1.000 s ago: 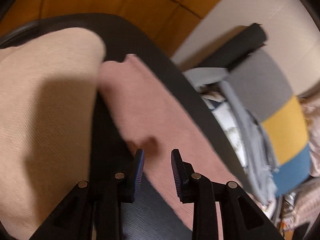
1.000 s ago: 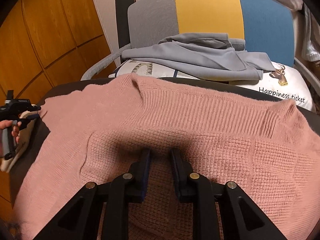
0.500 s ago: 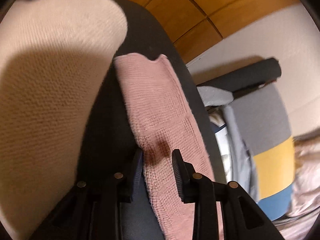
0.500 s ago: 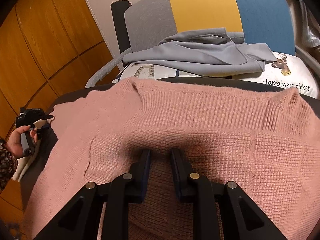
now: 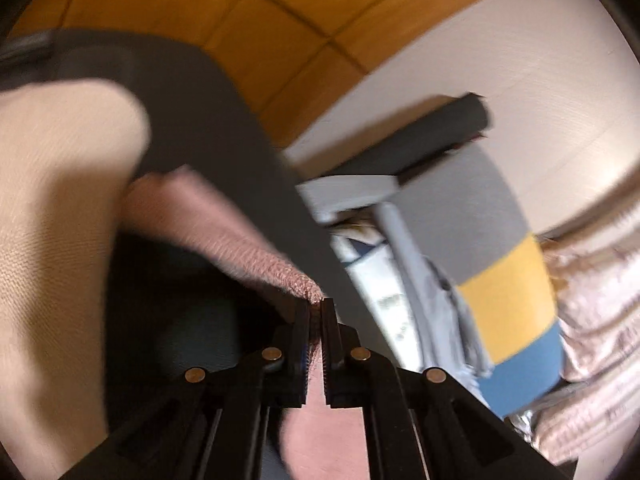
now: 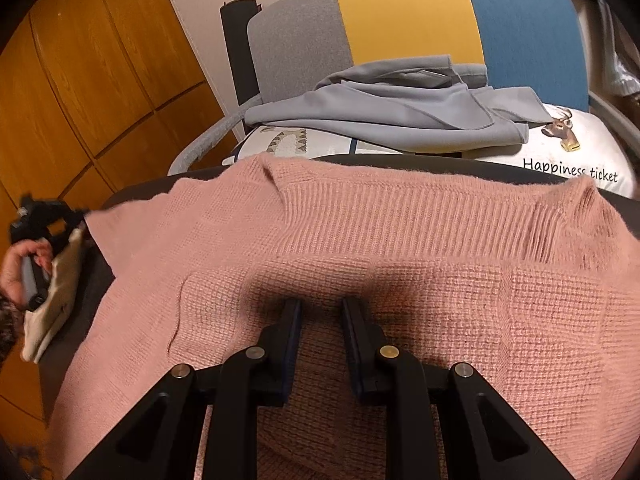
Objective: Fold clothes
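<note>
A pink knitted sweater [image 6: 400, 248] lies spread over a dark round table [image 6: 132, 196], its ribbed band towards the far edge. My right gripper [image 6: 320, 308] is open and presses down on the sweater's middle. My left gripper [image 5: 316, 306] is shut on the sweater's left edge [image 5: 224, 232], which rises off the table as a lifted fold. In the right wrist view the left gripper [image 6: 82, 214] shows at the far left, held by a hand [image 6: 24, 260].
A folded cream garment [image 5: 52, 220] lies at the table's left side, beside the lifted pink edge. Behind the table stands a grey, yellow and blue chair [image 6: 408, 20] holding a grey garment [image 6: 392, 112] and a printed pillow [image 6: 572, 148]. Wooden panelling [image 6: 80, 80] lies left.
My left gripper was open over the sweater's edge; now it has shut on that edge and lifted it. The right gripper has stayed in place on the sweater.
</note>
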The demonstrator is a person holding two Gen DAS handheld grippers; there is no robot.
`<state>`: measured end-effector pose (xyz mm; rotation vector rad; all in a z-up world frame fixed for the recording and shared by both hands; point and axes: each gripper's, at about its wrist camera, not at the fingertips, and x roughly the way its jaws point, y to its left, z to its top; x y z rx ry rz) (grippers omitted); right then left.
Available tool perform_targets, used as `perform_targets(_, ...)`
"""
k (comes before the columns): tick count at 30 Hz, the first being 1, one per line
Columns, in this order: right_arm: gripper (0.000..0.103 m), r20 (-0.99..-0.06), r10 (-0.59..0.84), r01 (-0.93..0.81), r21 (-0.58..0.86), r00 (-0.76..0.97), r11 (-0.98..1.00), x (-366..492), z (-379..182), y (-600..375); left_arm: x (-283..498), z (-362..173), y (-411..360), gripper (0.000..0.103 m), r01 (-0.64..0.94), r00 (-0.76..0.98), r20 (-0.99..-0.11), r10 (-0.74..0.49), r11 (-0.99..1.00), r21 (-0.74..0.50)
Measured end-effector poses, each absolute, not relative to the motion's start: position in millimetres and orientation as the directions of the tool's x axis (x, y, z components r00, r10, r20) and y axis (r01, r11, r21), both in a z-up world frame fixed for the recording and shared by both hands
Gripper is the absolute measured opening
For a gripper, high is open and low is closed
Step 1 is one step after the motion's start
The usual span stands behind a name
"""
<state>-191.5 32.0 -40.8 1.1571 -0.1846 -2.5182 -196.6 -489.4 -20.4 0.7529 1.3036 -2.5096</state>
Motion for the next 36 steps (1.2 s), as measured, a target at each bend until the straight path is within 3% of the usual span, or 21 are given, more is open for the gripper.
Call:
perform_targets(5,0.027,-0.72,-0.387,0.251,0.295,-0.576,-0.922,-194.9,-33.7,34.4,-214.9,32.3,-428.6,0.003,0.201,-0.881,-0.444,0.163,-0.721,-0.663)
perform_targets(8,0.04,-0.707,-0.414,0.211,0.362,-0.573,-0.908,-192.5,-25.4,45.7,-218.1,52.1,-381.7,0.003,0.075,-0.873,-0.415,0.256,-0.771,-0.632)
perform_targets(17,0.046,-0.643,-0.456,0.148,0.474,-0.616,-0.868,-159.5,3.9,84.5,-176.2,53.2,-227.5,0.003,-0.229,-0.768,-0.474,0.431,-0.876,-0.425)
perform_targets(26,0.047,-0.659,-0.442,0.145,0.455,-0.608,-0.879,-149.4,5.5,89.3,-171.1,-20.6,-144.1,0.005,-0.238,-0.639,-0.661,0.393,-0.918,-0.316)
perform_targets(29,0.047,-0.672,-0.434,0.173,0.42,-0.601,-0.891,-152.3,9.2,78.9,-151.6,-31.4,-140.5,0.014,-0.279,-0.589,-0.694,0.414,-0.91,-0.306)
perform_targets(34,0.048,-0.673,-0.434,0.305,0.309,-0.599,-0.901,-156.8,30.3,30.9,-112.7,-24.0,-191.5,0.016,-0.286,-0.643,-0.595,0.483,-0.871,-0.399)
perform_targets(36,0.049,-0.676,-0.442,0.378,0.252,-0.59,-0.891,-158.4,38.6,0.8,-96.8,-20.7,-224.8,0.017,-0.223,-0.71,-0.545,0.447,-0.876,-0.428)
